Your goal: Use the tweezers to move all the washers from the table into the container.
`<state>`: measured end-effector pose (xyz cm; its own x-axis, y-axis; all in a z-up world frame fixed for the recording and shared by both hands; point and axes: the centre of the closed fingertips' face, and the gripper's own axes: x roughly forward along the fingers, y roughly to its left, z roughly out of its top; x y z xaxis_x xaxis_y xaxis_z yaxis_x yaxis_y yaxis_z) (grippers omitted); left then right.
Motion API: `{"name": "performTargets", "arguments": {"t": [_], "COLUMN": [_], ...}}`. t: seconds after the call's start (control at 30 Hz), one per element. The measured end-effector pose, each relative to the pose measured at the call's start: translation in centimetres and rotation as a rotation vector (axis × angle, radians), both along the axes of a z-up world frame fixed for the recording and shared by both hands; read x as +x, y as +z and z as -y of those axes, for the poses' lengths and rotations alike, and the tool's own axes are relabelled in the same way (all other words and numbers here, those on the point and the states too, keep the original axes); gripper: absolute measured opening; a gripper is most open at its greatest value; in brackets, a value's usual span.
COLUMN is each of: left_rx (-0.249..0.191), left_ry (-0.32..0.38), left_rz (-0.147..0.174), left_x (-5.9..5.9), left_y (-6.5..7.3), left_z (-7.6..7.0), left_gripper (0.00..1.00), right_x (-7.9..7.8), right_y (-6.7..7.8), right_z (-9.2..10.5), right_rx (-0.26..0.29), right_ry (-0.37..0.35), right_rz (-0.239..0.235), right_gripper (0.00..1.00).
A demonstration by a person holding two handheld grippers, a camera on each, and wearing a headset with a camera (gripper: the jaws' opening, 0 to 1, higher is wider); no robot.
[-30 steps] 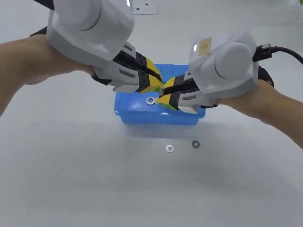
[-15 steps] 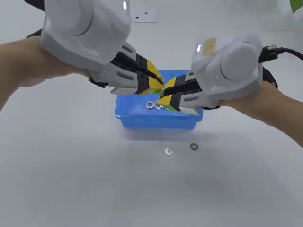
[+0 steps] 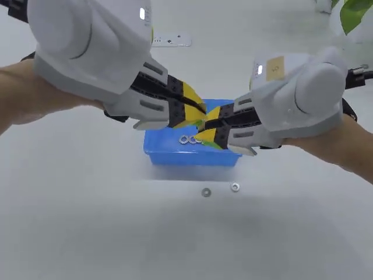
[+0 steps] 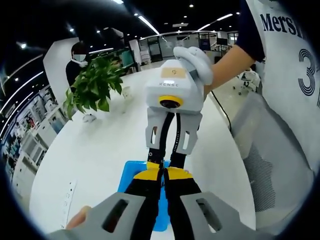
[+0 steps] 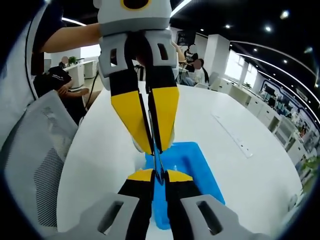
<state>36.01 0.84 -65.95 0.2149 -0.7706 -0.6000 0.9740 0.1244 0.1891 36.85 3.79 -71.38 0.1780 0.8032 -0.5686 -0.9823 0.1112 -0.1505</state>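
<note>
Legible print is limited to the person's white T-shirt (image 4: 285, 75) in the left gripper view: dark letters reading "Mers", cut off at the view edge, above a large outlined numeral "3". The white plastic housing (image 4: 174, 82) of the right gripper (image 4: 163, 167) carries a short line of small dark capitals, too small to read reliably. In the head view, the tan square sticker (image 3: 274, 68) on that housing and the white flat strip (image 3: 169, 40) on the table bear marks too blurred to read

An open office under ceiling spotlights (image 5: 180, 6): wide white bench (image 3: 87, 221), green plant (image 4: 95, 87), grey mesh chair (image 5: 35, 150).
</note>
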Motion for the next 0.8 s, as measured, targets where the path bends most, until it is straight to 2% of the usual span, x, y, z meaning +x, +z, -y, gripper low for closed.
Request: {"name": "performTargets", "arguments": {"t": [0.13, 0.33, 0.4, 0.63, 0.8], "left_rx": [-0.010, -0.002, -0.002, 0.007, 0.005], "left_ry": [0.001, -0.005, -0.004, -0.006, 0.003], "left_rz": [-0.010, -0.036, -0.049, -0.057, -0.088], "left_x": [-1.3, -3.3, -3.6, -5.1, -5.8], "left_y": [-0.2, -0.7, -0.9, -2.1, -3.0], "left_z": [0.3, 0.9, 1.0, 1.3, 1.1], "left_gripper": [0.06, 0.06, 0.06, 0.06, 0.06], "right_x": [-1.4, -3.1, -3.4, -4.9, -5.7], "right_y": [-0.1, -1.0, -1.3, -2.6, -3.5], "right_z": [0.3, 0.6, 0.7, 0.9, 1.0], "right_rx": [-0.011, -0.022, -0.022, -0.025, -0.034], "right_ry": [0.011, 0.020, 0.019, 0.015, 0.019], "right_rz": [0.008, -0.009, -0.017, -0.053, -0.067], "right_gripper": [0.09, 0.09, 0.10, 0.10, 0.10]}}
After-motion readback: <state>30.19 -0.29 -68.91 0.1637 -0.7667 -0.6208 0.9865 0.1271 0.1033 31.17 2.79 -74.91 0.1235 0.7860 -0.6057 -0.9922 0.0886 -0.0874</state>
